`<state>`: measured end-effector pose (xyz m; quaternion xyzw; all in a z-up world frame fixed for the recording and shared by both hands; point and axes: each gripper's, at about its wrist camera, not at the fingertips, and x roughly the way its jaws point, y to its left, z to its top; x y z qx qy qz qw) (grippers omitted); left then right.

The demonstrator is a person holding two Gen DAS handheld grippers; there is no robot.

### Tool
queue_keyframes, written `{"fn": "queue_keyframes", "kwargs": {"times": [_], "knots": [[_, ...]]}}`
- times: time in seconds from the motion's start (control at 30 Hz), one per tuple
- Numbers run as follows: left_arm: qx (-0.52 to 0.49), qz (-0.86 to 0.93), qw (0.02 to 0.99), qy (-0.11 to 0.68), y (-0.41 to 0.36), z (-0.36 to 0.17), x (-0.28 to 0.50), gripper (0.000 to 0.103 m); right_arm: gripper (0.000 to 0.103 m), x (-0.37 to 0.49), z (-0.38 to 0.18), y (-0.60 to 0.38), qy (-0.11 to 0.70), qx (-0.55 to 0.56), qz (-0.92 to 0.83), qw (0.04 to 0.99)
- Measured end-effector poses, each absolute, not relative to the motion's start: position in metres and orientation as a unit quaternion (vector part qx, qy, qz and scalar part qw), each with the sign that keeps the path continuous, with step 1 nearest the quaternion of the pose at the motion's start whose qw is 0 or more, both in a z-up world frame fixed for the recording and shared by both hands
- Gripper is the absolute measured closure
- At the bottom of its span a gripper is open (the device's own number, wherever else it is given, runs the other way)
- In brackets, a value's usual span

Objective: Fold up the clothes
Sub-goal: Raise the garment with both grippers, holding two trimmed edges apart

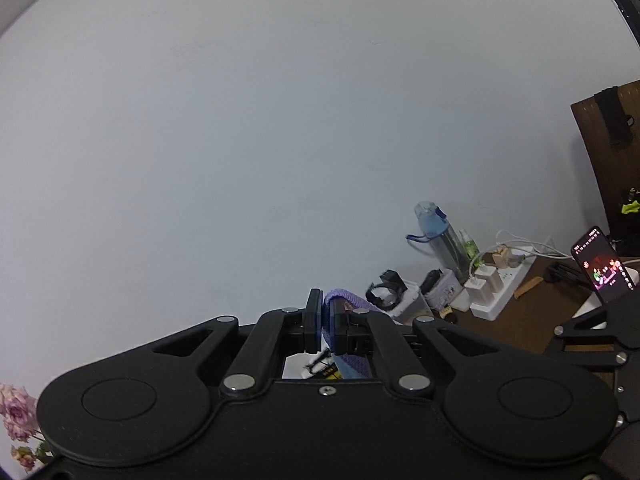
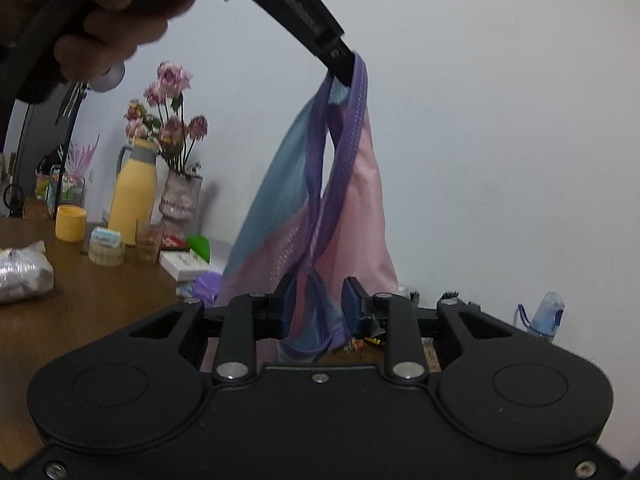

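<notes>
A small garment (image 2: 352, 208) of pink, light blue and purple-banded cloth hangs in the air in front of a white wall. My left gripper (image 2: 345, 67) comes in from the upper left, held by a hand (image 2: 100, 20), and is shut on the purple band at the garment's top. In the left wrist view that band (image 1: 344, 298) is pinched between the left gripper's (image 1: 327, 322) fingers. My right gripper (image 2: 318, 312) is open, its fingers (image 2: 352, 304) on either side of the garment's hanging lower end, apart from the cloth.
A wooden table (image 2: 80, 304) holds a yellow flask (image 2: 132, 196), a vase of roses (image 2: 180, 200), a yellow cup (image 2: 70, 222), a foil bag (image 2: 22, 272) and a white box (image 2: 182, 264). A water bottle (image 1: 438, 236), a power strip (image 1: 500, 280) and a lit phone (image 1: 602, 266) stand to the right.
</notes>
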<state>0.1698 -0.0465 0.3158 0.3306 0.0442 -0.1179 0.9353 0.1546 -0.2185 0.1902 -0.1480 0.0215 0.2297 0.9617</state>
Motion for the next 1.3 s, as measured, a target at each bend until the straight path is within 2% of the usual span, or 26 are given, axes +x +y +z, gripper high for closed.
{"fn": "queue_keyframes", "kwargs": {"times": [0.17,0.2,0.23,0.57,0.73,0.9,1.0,1.2,1.27,1.3], "knots": [[0.334,-0.138,0.931,0.046,-0.049,0.308,0.166,0.100,0.076,0.153,0.189,-0.221,0.022,-0.158,0.220,0.962],[0.335,-0.139,0.931,0.049,-0.050,0.307,0.167,0.099,0.090,0.152,0.191,-0.222,0.022,-0.159,0.218,0.963],[0.334,-0.137,0.931,0.053,-0.049,0.305,0.171,0.100,0.097,0.152,0.192,-0.224,0.021,-0.160,0.215,0.963],[0.325,-0.094,0.938,0.077,-0.025,0.301,0.190,0.100,0.097,0.143,0.204,-0.237,0.013,-0.167,0.192,0.967],[0.325,-0.110,0.937,0.069,-0.033,0.298,0.188,0.100,0.097,0.125,0.228,-0.267,0.000,-0.190,0.155,0.969],[0.319,-0.138,0.936,0.060,-0.042,0.293,0.177,0.100,0.097,0.126,0.223,-0.278,0.003,-0.220,0.093,0.971],[0.312,-0.180,0.929,0.082,-0.052,0.269,0.166,0.100,0.096,0.135,0.203,-0.278,0.021,-0.210,0.070,0.975],[0.308,-0.231,0.912,0.142,-0.064,0.198,0.154,0.100,0.096,0.159,0.111,-0.258,0.102,-0.147,0.066,0.982],[0.304,-0.237,0.910,0.151,-0.063,0.189,0.156,0.100,0.090,0.164,0.098,-0.254,0.114,-0.146,0.061,0.981],[0.302,-0.240,0.909,0.155,-0.063,0.185,0.156,0.100,0.081,0.165,0.093,-0.252,0.118,-0.146,0.059,0.980]]}}
